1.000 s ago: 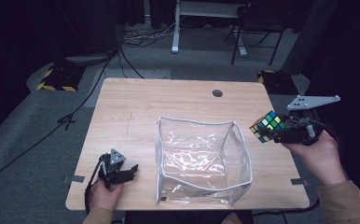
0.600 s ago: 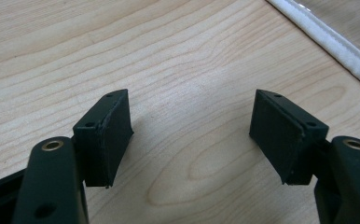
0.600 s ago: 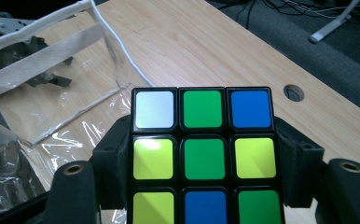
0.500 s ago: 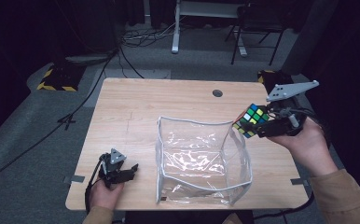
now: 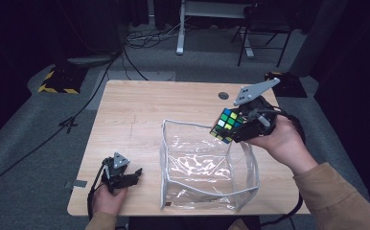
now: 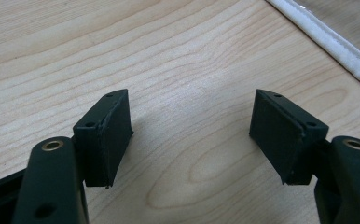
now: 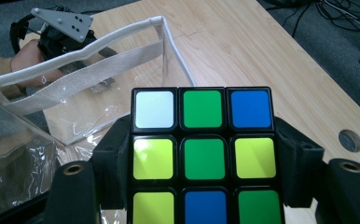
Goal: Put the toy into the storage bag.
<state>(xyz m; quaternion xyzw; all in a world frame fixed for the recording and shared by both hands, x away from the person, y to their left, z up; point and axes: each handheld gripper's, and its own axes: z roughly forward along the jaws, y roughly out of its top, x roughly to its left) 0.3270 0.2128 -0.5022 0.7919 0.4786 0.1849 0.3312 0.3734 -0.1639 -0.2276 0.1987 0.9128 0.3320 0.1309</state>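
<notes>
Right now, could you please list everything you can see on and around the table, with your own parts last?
cube: one, multicoloured, held in the air above the bag's far right corner
bag: one, clear with white trim, open, on the table's near right part
table: one, light wood, centre; round hole near its far edge
cables: several, black, on the grey floor beyond
chair: one, dark, on the floor far right
left gripper: one, black, jaws open, resting at the table's near left
right gripper: one, black, shut on the cube
hands: two, one holding each gripper
</notes>
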